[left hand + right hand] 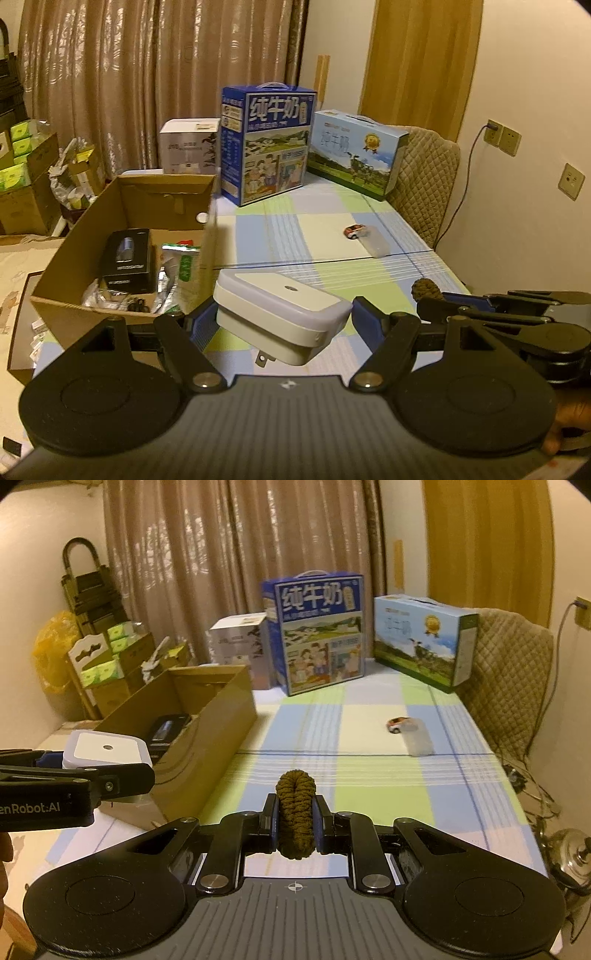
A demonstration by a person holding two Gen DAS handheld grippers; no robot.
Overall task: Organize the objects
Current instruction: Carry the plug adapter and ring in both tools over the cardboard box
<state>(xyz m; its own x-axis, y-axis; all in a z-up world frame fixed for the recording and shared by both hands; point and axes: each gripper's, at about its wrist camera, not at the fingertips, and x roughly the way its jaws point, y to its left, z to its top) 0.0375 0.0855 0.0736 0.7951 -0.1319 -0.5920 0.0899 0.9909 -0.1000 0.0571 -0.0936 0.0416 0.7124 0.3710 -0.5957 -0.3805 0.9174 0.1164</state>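
My left gripper [282,319] is shut on a white square plug-in adapter [280,314], its metal prongs pointing down; the adapter hangs above the checked tablecloth beside the open cardboard box [74,258]. The right wrist view shows the same adapter [107,751] at the left, close to the box [207,716]. My right gripper [295,818] is shut on a brown fuzzy loop of cord [295,812], held above the cloth. That brown loop [424,290] shows at the right of the left wrist view. In the box lie a black carton [127,260] and foil packets [177,273].
A small toy car [398,723] and a translucent container [417,740] lie on the tablecloth [369,775]. Two milk cartons [317,631] [421,642] and a white box [236,642] stand at the far edge. A padded chair [509,675] is at the right; stacked boxes sit left.
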